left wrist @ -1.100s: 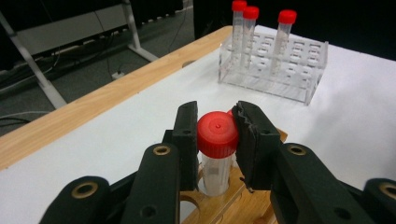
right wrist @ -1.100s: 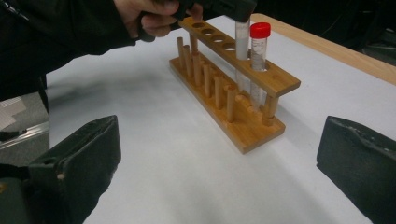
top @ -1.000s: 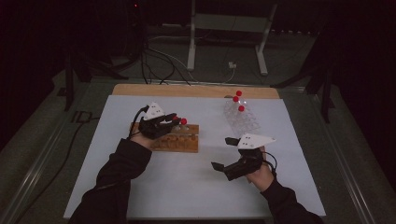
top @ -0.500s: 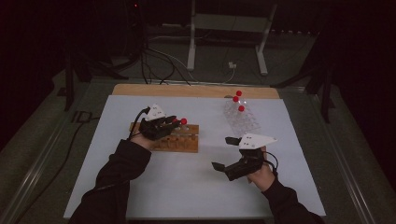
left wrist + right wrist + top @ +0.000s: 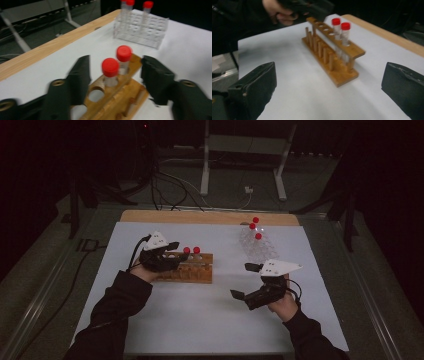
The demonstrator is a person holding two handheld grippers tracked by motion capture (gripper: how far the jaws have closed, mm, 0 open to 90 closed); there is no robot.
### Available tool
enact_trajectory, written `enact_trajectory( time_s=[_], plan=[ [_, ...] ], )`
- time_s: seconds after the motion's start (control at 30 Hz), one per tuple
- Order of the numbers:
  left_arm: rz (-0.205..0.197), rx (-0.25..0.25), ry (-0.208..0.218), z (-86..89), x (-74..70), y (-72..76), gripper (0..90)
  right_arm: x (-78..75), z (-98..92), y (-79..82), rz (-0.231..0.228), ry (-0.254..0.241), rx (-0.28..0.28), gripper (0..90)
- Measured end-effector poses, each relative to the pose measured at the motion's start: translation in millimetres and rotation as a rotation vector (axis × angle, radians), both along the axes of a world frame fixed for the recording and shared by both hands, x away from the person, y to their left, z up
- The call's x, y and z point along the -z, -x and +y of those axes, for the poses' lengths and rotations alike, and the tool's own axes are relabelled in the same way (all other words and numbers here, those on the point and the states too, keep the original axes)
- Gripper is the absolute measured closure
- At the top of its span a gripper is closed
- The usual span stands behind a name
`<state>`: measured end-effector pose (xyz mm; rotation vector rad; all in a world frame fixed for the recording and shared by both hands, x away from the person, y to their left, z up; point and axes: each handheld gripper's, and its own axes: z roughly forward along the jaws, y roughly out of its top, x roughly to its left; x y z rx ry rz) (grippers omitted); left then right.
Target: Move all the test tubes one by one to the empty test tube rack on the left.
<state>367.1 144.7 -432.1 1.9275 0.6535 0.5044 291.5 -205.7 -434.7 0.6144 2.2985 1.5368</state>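
Red-capped tubes (image 5: 110, 72), two of them, stood upright in the wooden rack (image 5: 192, 268) near the worktop's (image 5: 210, 315) middle. Left tool (image 5: 115, 72) had just been opening, jaws flanking the tubes without touching. Right tool (image 5: 248, 281) hovered released, near the right edge.

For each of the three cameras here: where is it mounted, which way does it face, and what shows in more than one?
High view: above the person's side, facing forward and down on the table; forearms and both tongs show.
Left gripper view: on the left tongs, facing the wooden rack between open jaws.
Right gripper view: on the right tongs, jaws wide, facing that rack side-on.
Shared: the rack's two red-capped tubes.
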Motion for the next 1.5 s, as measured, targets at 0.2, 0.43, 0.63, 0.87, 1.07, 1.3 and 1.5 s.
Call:
enact_trajectory(
  time_s=[0.2,0.43,0.63,0.87,1.07,1.3,1.5],
  plan=[
    [-0.012,0.015,0.012,4.7,-4.9,20.0,16.0,-7.2,-11.7,-8.8,-0.02,-0.003,0.049,0.1],
    [0.009,0.096,0.044,11.5,0.8,44.4,1.6,-8.3,-28.6,-29.6,0.011,0.003,0.134,0.1],
    [0.017,0.128,0.063,15.7,8.4,59.3,1.6,-5.5,-40.4,-48.6,0.012,0.029,0.233,0.1],
    [0.023,0.151,0.07,17.3,16.2,68.3,1.6,2.5,-50.1,-74.7,0.048,0.038,0.344,0.2],
    [0.031,0.153,0.069,17.9,23.3,70.0,1.6,11.6,-57.9,-98.0,0.079,0.032,0.414,12.9],
    [0.029,0.148,0.075,20.4,24.3,70.5,1.5,23.0,-62.1,-121.1,0.113,0.035,0.468,25.7],
    [0.019,0.148,0.074,21.4,23.5,71.1,1.6,31.5,-61.8,-131.8,0.091,0.097,0.498,44.3]
  ],
)
